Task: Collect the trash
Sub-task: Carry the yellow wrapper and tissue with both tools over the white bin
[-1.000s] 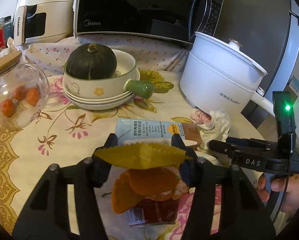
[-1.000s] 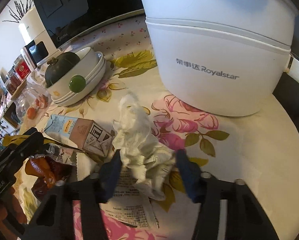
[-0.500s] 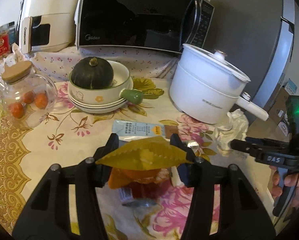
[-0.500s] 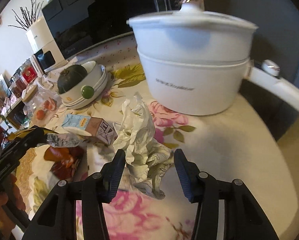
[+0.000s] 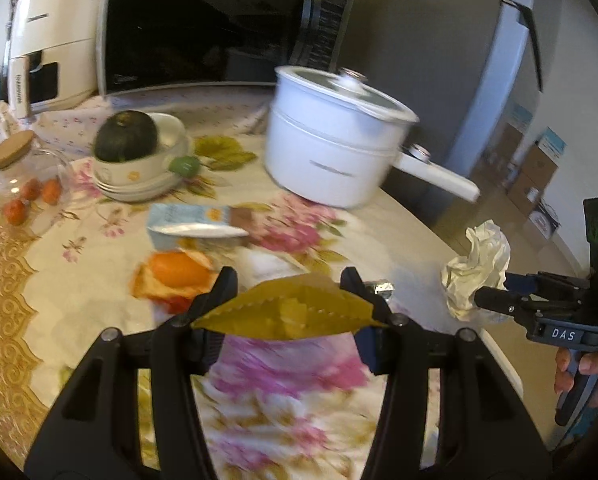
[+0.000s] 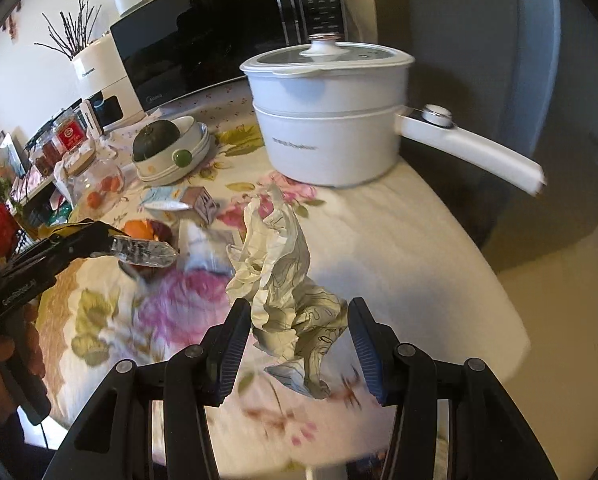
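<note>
My left gripper is shut on a yellow snack wrapper and holds it above the floral tablecloth. In the right wrist view the left gripper shows the wrapper's silver end. My right gripper is shut on a crumpled white paper, lifted off the table; it shows in the left wrist view past the table's right edge. Orange peel, a small carton and a printed paper sheet lie on the table.
A white electric pot with a long handle stands at the back right. A bowl stack with a dark squash, a glass jar, a microwave and a white appliance stand behind. Cardboard boxes sit on the floor at right.
Both grippers have risen and pulled back from the table with their loads. The left wrapper has come off the orange peel. The right paper now hangs beyond the table edge.
</note>
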A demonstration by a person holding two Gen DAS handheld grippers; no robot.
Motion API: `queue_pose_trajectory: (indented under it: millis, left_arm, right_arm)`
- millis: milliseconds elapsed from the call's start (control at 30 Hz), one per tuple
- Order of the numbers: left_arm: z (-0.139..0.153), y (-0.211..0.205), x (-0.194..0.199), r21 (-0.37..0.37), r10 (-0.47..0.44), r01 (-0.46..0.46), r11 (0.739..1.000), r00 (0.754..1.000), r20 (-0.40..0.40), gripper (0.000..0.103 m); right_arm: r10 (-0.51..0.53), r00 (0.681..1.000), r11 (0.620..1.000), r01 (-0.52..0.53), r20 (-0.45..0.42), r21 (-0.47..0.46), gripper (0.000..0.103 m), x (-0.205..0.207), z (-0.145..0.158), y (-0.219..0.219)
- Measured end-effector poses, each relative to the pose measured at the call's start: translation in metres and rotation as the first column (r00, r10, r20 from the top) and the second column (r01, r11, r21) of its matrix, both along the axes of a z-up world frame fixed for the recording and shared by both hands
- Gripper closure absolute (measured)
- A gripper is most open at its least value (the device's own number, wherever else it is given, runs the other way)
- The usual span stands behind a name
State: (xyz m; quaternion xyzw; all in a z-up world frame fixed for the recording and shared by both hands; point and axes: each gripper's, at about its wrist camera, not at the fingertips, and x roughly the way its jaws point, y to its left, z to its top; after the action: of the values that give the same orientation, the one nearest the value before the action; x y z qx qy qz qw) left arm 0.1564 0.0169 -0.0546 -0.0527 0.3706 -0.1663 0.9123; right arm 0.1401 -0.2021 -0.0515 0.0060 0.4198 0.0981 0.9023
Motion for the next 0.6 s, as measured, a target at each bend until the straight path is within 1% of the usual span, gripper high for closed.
queue_pose_trajectory:
  millis: [67,200,300,400,500,567,600]
  left_arm:
    - [-0.001,-0.014,-0.007,-0.005,-0.044,0.044,0.999,0.999,-0.029,0.048]
    - [-0.004,-0.044,-0.024,0.015,-0.123,0.124,0.992,0.990,-0.071,0.048]
    - [-0.007,-0.065,-0.036,0.023,-0.180,0.183,0.983,0.979,-0.100,0.048]
    - [-0.013,-0.086,-0.047,0.029,-0.242,0.248,0.968,0.960,-0.138,0.048]
    - [-0.021,-0.107,-0.055,0.047,-0.292,0.304,0.951,0.940,-0.177,0.048]
    - [-0.027,-0.119,-0.060,0.064,-0.321,0.340,0.938,0.926,-0.200,0.048]
    - [-0.030,-0.125,-0.063,0.077,-0.337,0.358,0.930,0.919,-0.207,0.048]
  right_arm:
    - [-0.002,1.000,1.000,0.002,-0.008,0.000,0.051,-0.016,0.000,-0.009]
    - [-0.017,0.999,1.000,0.017,-0.035,-0.016,0.051,-0.042,-0.005,-0.024]
    - [-0.042,0.996,0.999,0.042,-0.083,0.005,0.051,-0.061,-0.012,-0.041]
    - [-0.070,0.991,0.997,0.074,-0.117,0.026,0.051,-0.079,-0.020,-0.060]
    - [-0.138,0.971,0.989,0.146,-0.193,0.027,0.051,-0.089,-0.028,-0.082]
    - [-0.150,0.965,0.985,0.165,-0.216,0.053,0.051,-0.096,-0.032,-0.097]
    - [-0.155,0.962,0.984,0.170,-0.224,0.050,0.051,-0.099,-0.034,-0.102]
